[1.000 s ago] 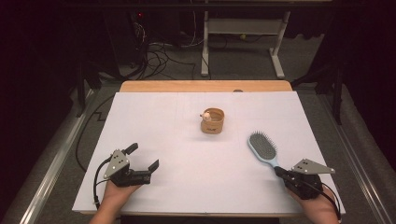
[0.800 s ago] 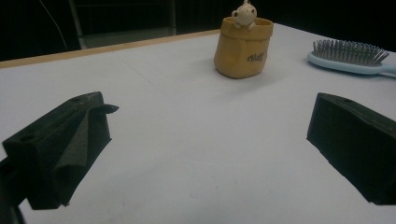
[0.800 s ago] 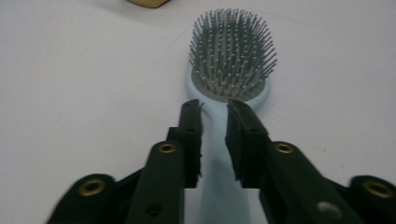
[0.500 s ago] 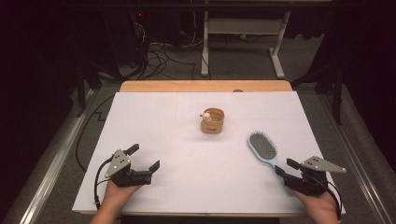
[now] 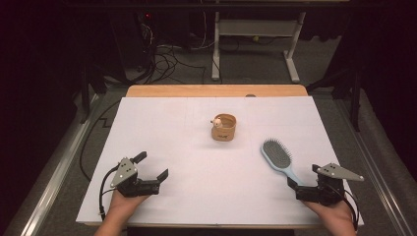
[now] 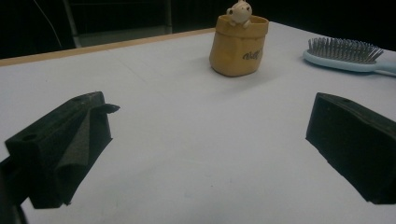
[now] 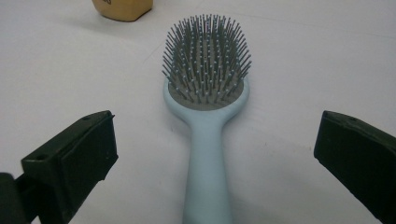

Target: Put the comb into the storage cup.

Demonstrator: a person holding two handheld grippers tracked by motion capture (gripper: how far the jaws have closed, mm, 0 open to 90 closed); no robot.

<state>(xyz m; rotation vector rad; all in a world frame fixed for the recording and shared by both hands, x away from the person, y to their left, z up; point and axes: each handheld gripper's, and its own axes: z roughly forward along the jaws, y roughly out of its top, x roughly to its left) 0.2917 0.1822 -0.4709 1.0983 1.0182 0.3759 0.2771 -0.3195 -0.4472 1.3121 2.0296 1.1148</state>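
White worktop [image 5: 196, 147] spans scene. Left gripper [image 5: 150, 167] rests low on it, jaws spread, nothing between. Right gripper [image 5: 305, 182]: jaws have just been opening, now spread wide, pads clear of light blue hairbrush [image 7: 205, 116]; handle lies flat on worktop midway between jaws, bristle head ahead of tips, bristles up. Tan pouch-shaped cup [image 6: 238, 44] with small figurine stands far ahead of both jaw pairs.

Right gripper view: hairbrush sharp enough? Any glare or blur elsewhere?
Right gripper view: hairbrush bristles crisp, soft shadow to its left, no glare. Left gripper view: dim, near jaws soft, yellow cup fairly sharp. High view: white tabletop evenly lit, surroundings nearly black.
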